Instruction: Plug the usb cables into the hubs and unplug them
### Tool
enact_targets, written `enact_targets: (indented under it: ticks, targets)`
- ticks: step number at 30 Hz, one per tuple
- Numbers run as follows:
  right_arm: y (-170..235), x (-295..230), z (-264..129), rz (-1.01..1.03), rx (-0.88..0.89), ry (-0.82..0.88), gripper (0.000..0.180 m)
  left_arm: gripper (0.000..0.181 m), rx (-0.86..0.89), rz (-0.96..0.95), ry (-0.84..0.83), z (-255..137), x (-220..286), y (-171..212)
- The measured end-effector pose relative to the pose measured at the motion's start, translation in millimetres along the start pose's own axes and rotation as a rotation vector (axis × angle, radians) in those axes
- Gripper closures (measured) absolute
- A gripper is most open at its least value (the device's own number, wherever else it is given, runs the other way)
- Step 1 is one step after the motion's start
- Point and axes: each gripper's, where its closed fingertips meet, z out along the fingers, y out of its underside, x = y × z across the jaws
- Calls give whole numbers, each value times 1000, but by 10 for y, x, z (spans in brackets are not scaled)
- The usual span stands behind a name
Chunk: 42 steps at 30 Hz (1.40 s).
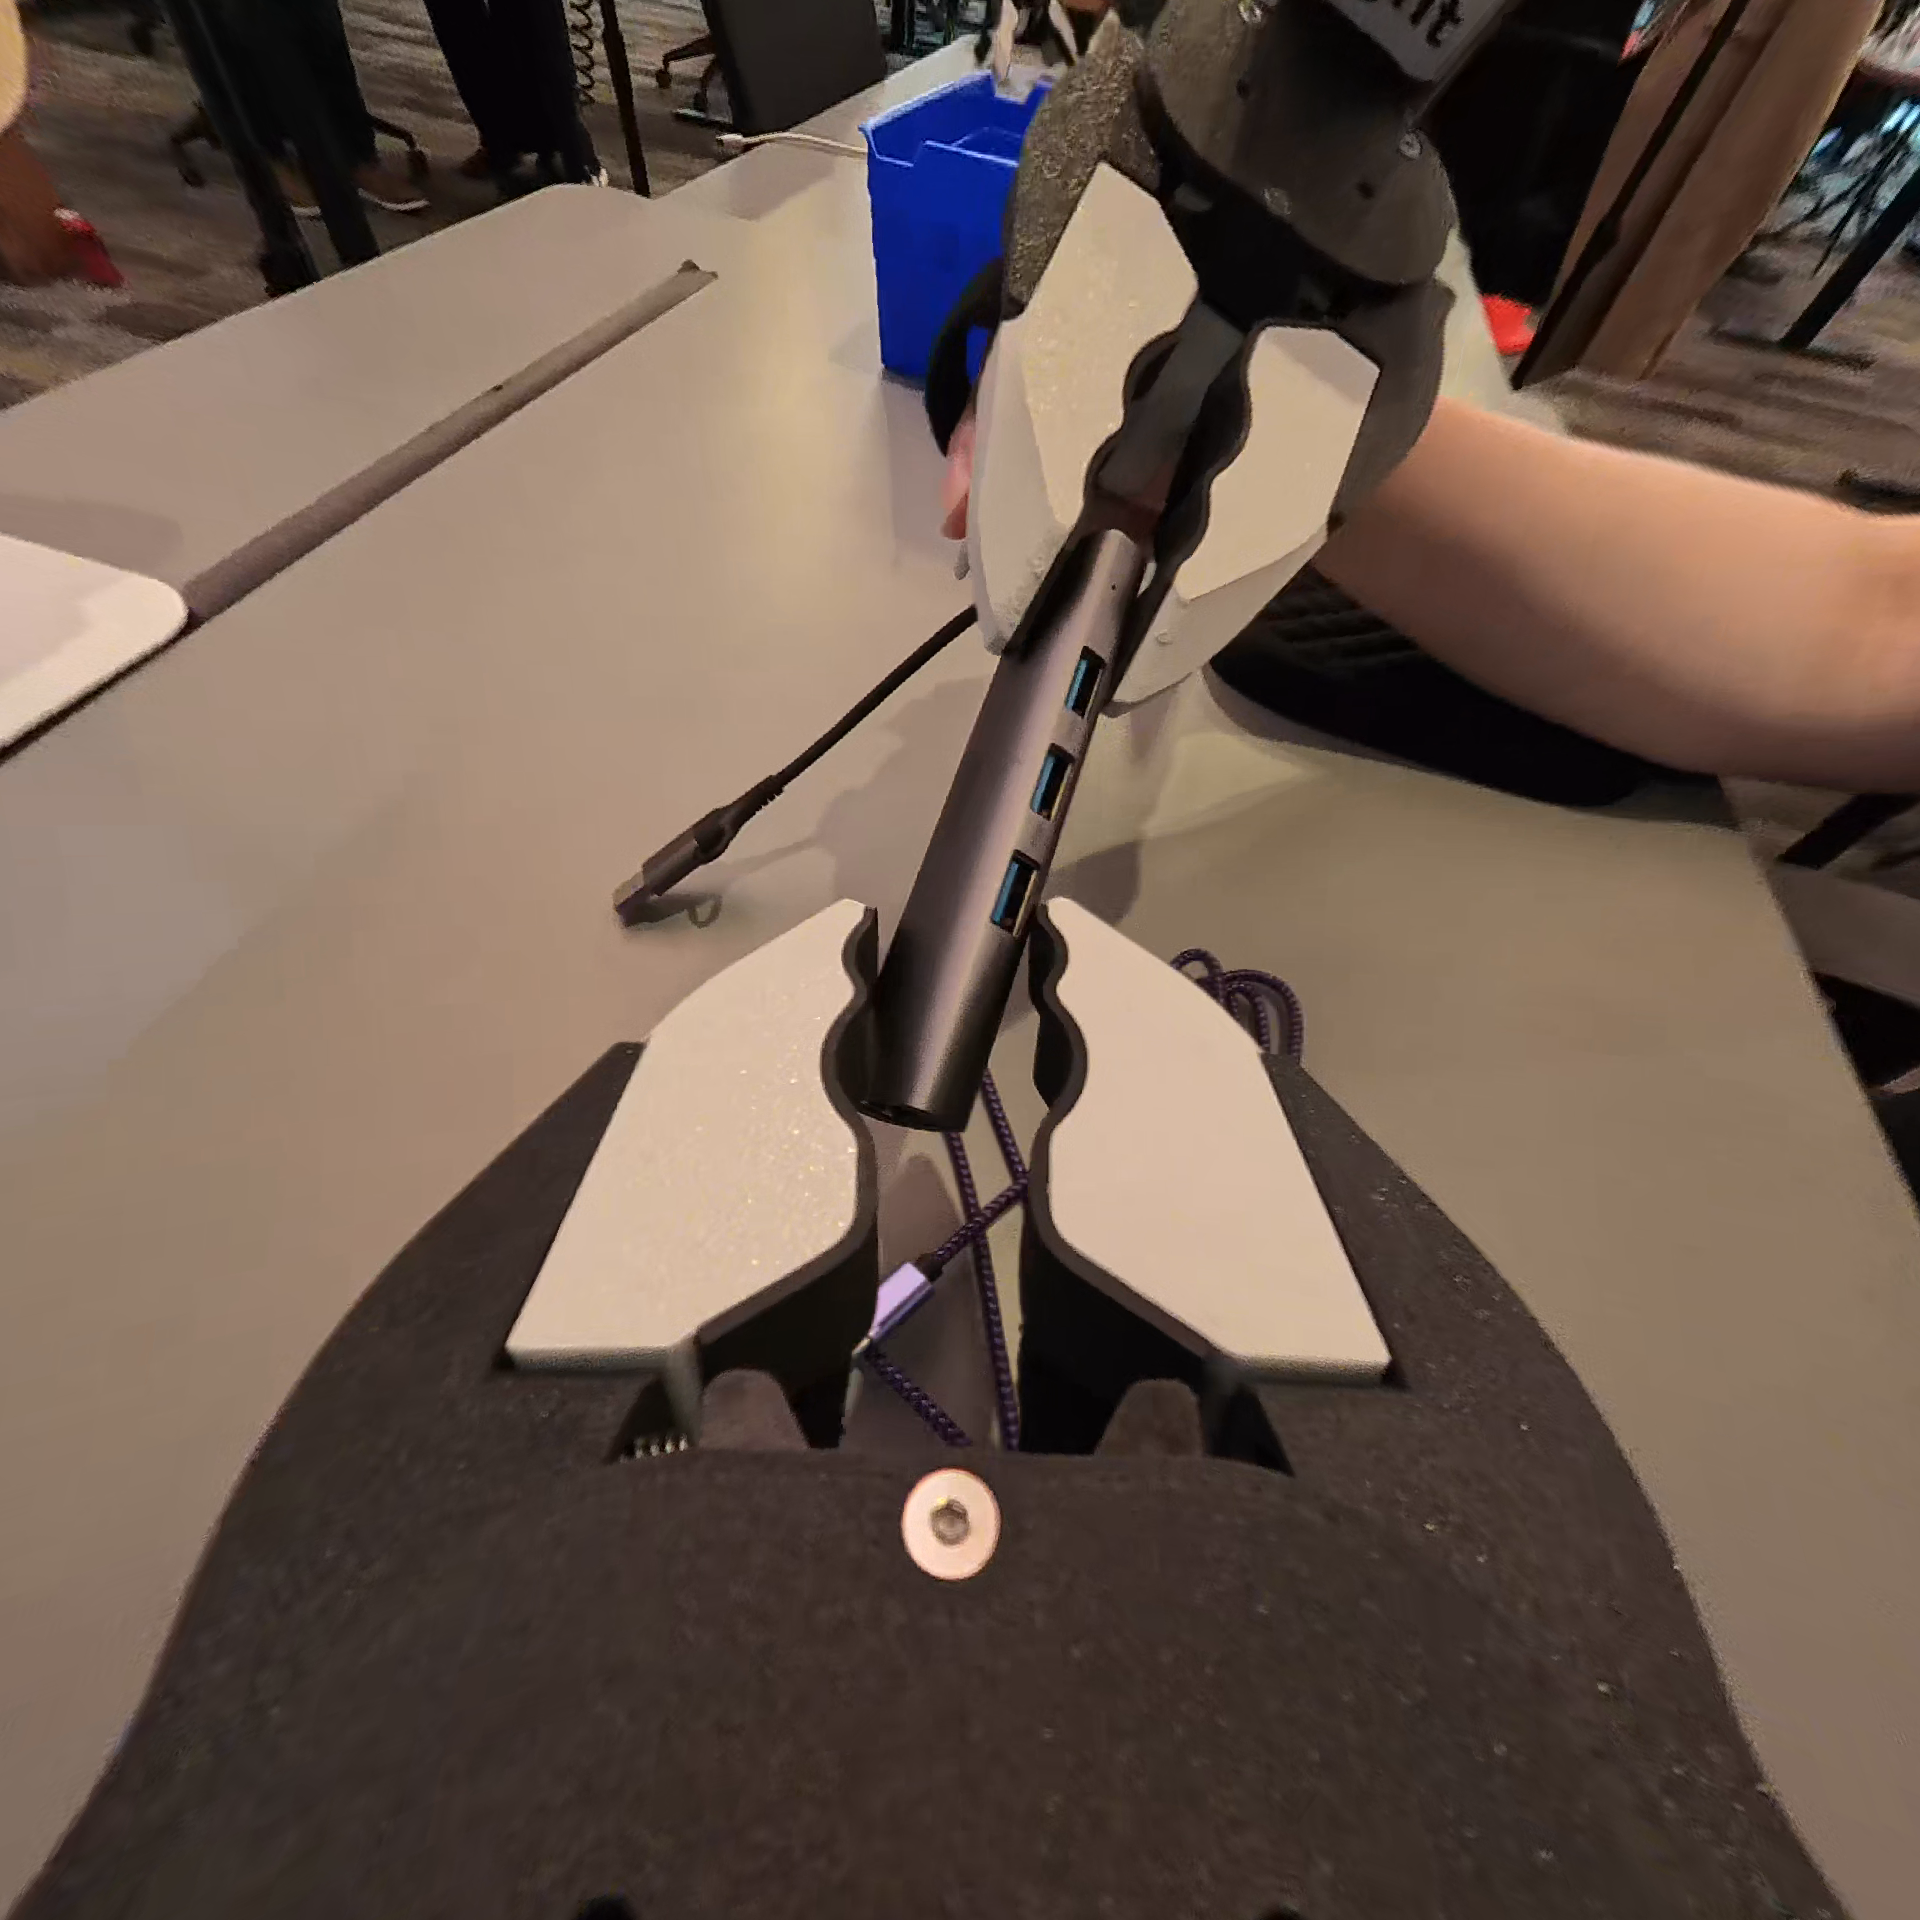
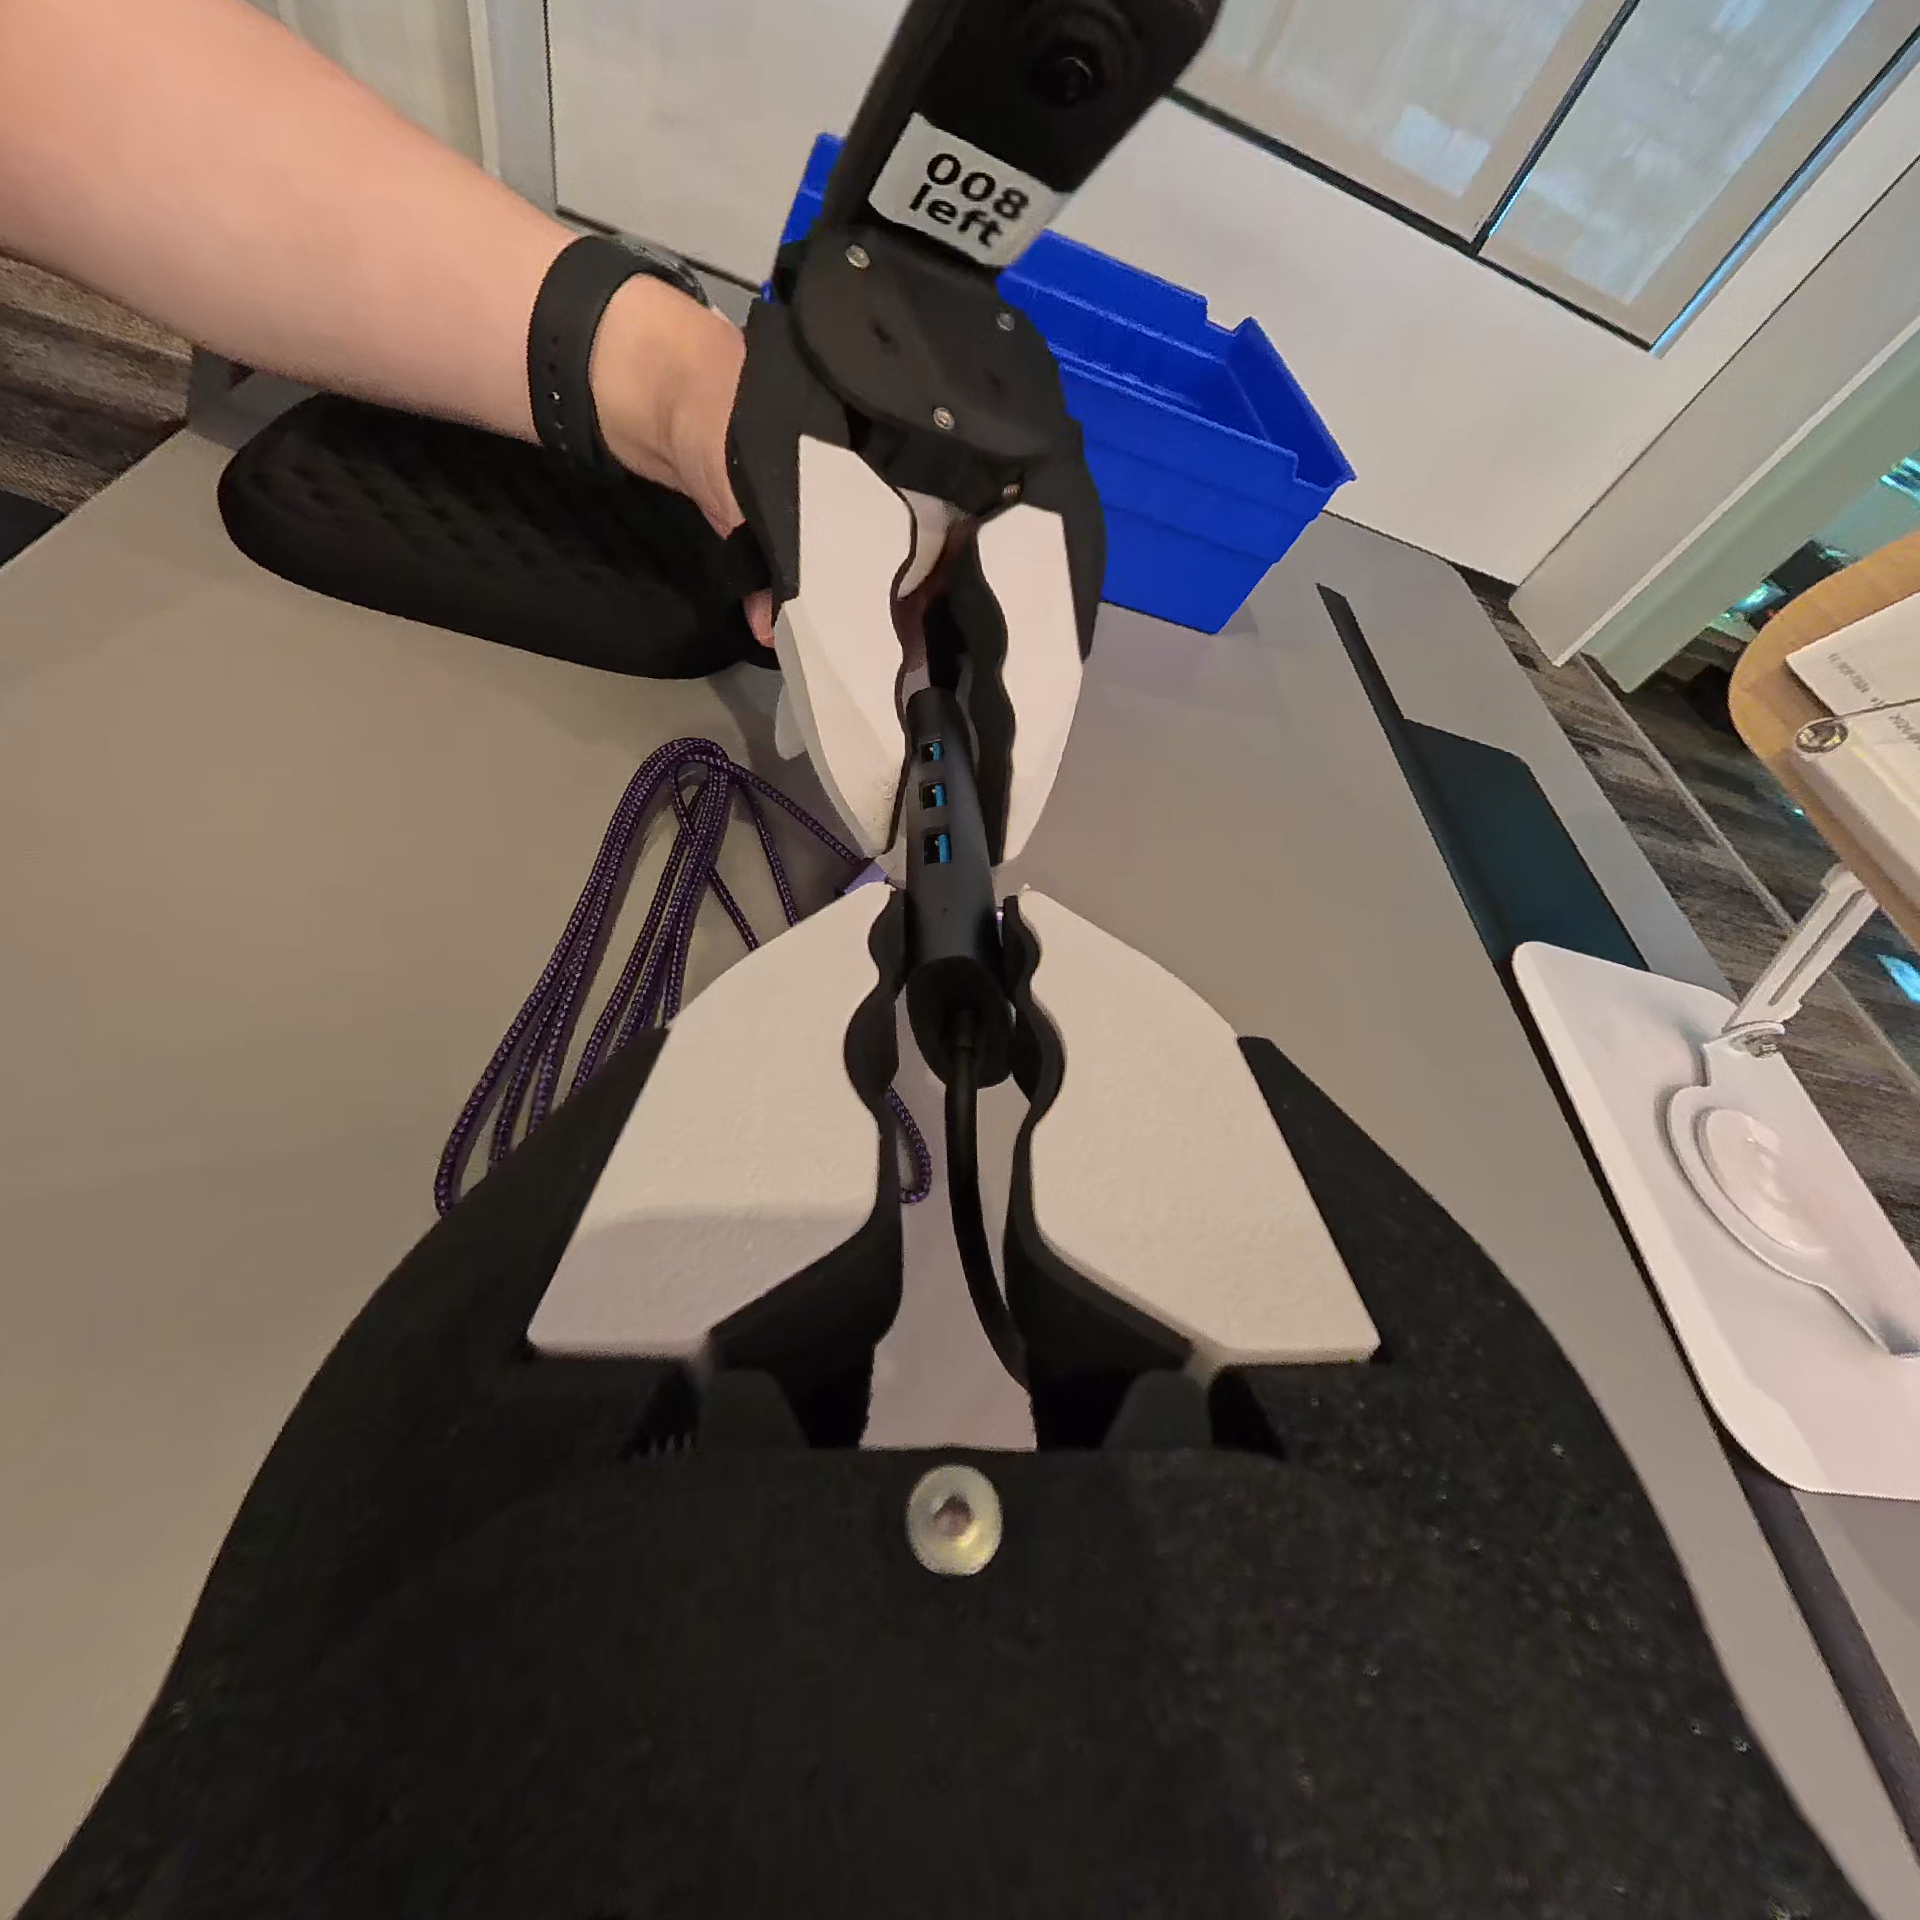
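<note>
A grey tabletop [image 1: 436, 644] is seen, crossed by a dark seam. On it are laid a coiled purple braided cable [image 2: 623, 935], a blue plastic bin [image 2: 1174, 457], a black dimpled pad [image 2: 447, 540] at one edge, and a white stand base [image 2: 1683, 1195]. A black plug [image 1: 665, 873] rests on the surface.

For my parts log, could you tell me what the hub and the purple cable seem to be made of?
Hub: probably metal, dark grey with a matte, brushed-looking finish and a soft even sheen, though painted plastic is possible. Purple cable: braided fabric sleeve, probably nylon, with a visible woven pattern; its plug has a smooth, shiny lilac shell.
</note>
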Motion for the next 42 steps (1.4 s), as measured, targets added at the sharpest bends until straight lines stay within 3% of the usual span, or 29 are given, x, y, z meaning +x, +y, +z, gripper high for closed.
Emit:
enact_targets:
  ticks: [7, 12, 14, 19, 22, 27, 36, 42]
  targets:
    - [-77, 52, -34, -3, 61, 59, 155, 163, -14, 84, -24, -18, 88, -95]
    - [70, 36, 63, 30, -7, 48, 145, 163, -17, 75, -8, -28, 111, -101]
    - [71, 6, 65, 36, 3, 24, 156, 163, -21, 72, 0, -30, 127, -96]
    - [12, -42, 38, 69, 30, -35, 163, 159, 20, 25, -3, -56, 116, -152]
    - [-43, -1, -6, -16, 38, 25, 163, 142, 31, -51, 25, -62, 113, -149]
    - [-150, 25, -29, -142, 50, 103, 162, 134, 107, -256, 204, -192, 179, -228]
    - [-374, -2, 69, -480, 41, 265, 162, 129, 154, -395, 311, -413, 206, -367]
    - [-516, -39, 120, -594, 73, 325, 162, 136, 180, -422, 332, -418, 241, -459]
